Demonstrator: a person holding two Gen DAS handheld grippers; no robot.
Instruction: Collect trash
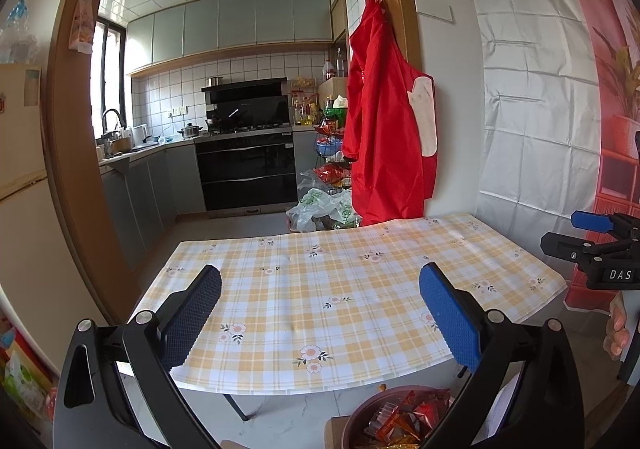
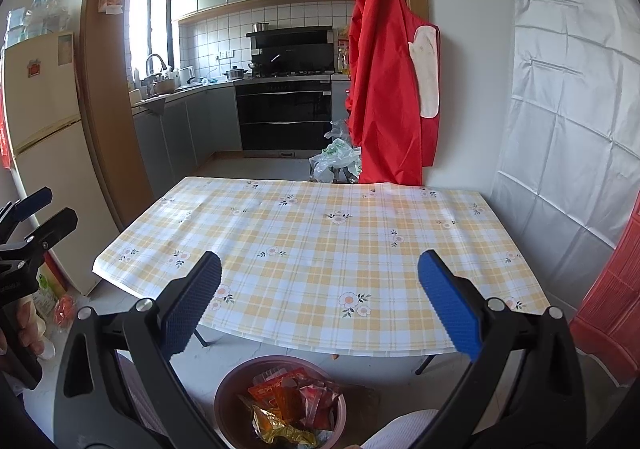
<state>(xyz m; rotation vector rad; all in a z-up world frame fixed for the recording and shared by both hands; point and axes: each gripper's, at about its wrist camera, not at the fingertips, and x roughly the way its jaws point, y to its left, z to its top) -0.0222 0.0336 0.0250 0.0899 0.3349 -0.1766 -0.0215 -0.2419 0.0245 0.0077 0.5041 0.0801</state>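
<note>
The left gripper point(image 1: 320, 317) is held above the near edge of the table point(image 1: 360, 289), jaws spread wide with nothing between the blue pads point(image 1: 450, 319); the right gripper point(image 2: 319, 307) sits likewise over the near edge, jaws released and empty, its blue pads point(image 2: 448, 307) well apart; each gripper appears at the margin of the other's view, with fingers of the holding hand point(image 1: 616, 333) visible at the right edge of the left wrist view and the other hand point(image 2: 24, 329) at the left edge of the right wrist view.

The table carries a yellow-and-white checked cloth point(image 2: 320, 249) with a flower print; no object is seen lying on the cloth in either view.

The trash point(image 2: 296, 405), red and orange wrappers with one yellow crumpled piece, lies inside a round pinkish bin point(image 2: 228, 393) standing on the floor just below the near edge of the table; in the left wrist view the same bin point(image 1: 362, 411) shows at the bottom, toward the near right corner.

Beyond the far edge, a red apron point(image 2: 384, 89) hangs from a door frame; plastic bags point(image 2: 336, 161) lie on the floor beside it; a black oven point(image 2: 284, 117) stands in the kitchen behind; a cream refrigerator point(image 2: 44, 129) stands to the left of the table.
</note>
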